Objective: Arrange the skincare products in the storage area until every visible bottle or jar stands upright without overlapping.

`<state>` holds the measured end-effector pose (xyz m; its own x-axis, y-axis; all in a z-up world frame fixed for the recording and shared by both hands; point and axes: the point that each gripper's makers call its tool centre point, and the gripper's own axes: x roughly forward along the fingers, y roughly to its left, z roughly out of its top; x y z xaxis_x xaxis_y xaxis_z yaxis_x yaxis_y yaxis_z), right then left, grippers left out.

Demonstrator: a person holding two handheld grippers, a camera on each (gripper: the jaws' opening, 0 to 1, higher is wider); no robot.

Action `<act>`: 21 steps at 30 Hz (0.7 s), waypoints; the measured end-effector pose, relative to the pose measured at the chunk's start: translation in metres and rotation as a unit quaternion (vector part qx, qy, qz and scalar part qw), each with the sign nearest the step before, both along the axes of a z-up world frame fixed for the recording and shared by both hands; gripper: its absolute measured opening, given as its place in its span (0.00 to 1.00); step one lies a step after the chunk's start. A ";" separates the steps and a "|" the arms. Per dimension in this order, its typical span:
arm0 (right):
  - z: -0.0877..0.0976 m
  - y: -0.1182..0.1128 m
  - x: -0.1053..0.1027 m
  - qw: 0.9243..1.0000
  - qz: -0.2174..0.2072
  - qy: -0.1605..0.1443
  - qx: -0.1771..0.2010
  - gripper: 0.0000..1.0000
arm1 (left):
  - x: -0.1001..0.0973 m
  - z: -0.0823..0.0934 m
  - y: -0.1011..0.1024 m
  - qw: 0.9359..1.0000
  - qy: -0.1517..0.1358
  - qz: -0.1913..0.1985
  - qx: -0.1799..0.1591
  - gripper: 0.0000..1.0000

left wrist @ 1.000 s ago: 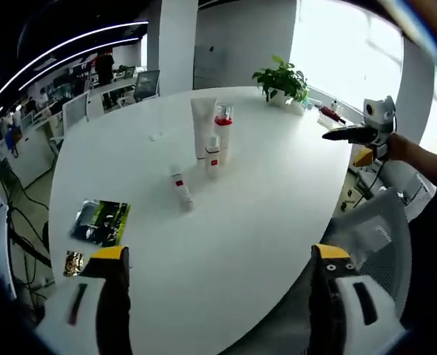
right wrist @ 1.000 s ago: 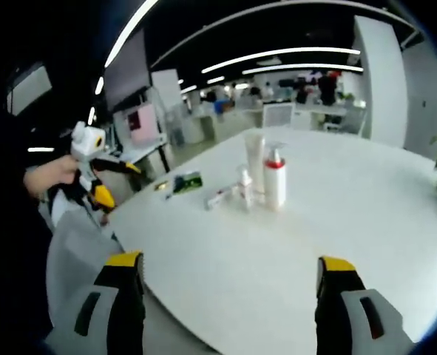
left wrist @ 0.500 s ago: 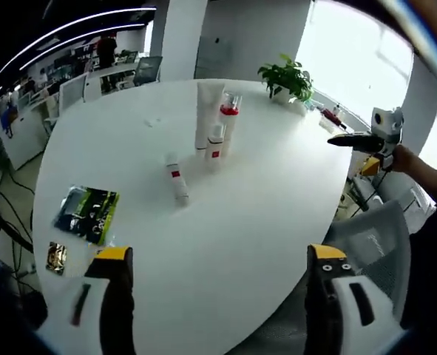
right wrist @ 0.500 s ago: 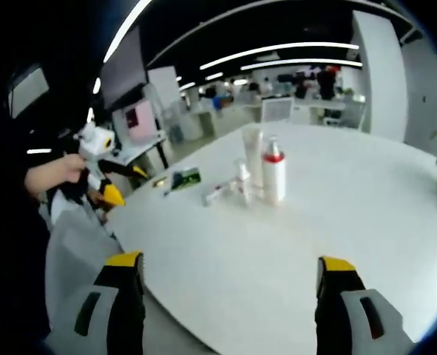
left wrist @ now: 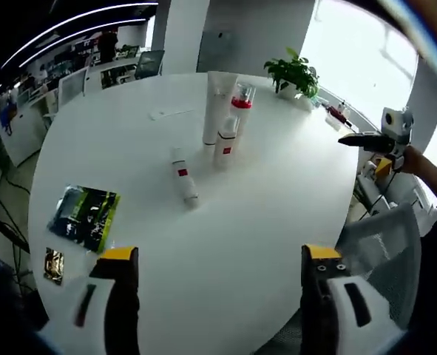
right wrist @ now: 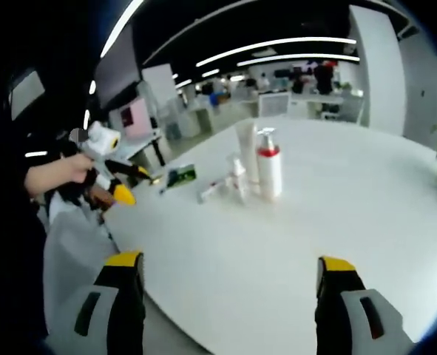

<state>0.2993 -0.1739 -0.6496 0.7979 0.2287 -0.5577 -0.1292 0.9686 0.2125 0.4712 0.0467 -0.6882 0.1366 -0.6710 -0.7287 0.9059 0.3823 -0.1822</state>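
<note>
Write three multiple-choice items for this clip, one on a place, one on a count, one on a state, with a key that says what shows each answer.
1. Where does the green packet lie on the white table?
A. Against the potted plant
B. Near the table edge, apart from the skincare group
C. Under the pump bottle

2. How many skincare items stand upright?
A. One
B. Three
C. Five

3. What state is the small red-banded tube in?
A. Lying on its side
B. Standing upright
C. Held in a gripper

Key: B, the packet sits by the near rim in the left gripper view, away from the products. B, the tall white tube, the red-collared pump bottle and the small bottle stand. A, the tube lies flat on the table beside them; the left gripper and right gripper are both open and hold nothing.
</note>
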 end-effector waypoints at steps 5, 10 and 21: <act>-0.003 -0.001 0.002 1.000 -0.001 0.003 0.003 0.99 | 0.006 -0.008 -0.006 1.000 0.005 0.005 0.006 0.82; -0.007 0.000 0.003 1.000 -0.003 0.006 0.008 0.99 | 0.010 -0.016 -0.013 1.000 0.007 -0.002 0.015 0.80; -0.015 -0.003 0.002 1.000 -0.010 0.011 0.017 0.99 | 0.032 -0.030 -0.033 1.000 0.019 0.006 0.019 0.76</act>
